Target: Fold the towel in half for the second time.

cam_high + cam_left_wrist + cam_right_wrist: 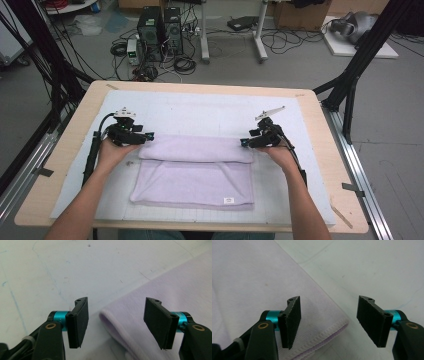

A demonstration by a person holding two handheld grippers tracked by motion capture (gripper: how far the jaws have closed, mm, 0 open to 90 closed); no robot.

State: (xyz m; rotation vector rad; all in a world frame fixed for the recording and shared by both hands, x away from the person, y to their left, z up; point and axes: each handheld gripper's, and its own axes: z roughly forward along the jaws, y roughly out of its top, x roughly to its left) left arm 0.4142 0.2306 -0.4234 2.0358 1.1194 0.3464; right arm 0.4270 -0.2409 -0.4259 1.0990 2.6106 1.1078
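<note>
- Forearms enter from the bottom of the high view, each hand carrying a gripper at one end of a folded lilac towel (195, 172).
- Lying on a pale mat (210, 112) over the wooden table (75, 150), the towel has its far part folded back over itself as a thicker band.
- At the band's left end, the left gripper (148, 135) has its jaws wide apart; the rounded fold (117, 325) lies between the pads, untouched.
- At the band's right end, the right gripper (243, 142) is likewise wide open, the towel's stitched corner (332, 332) lying loose between its pads.
</note>
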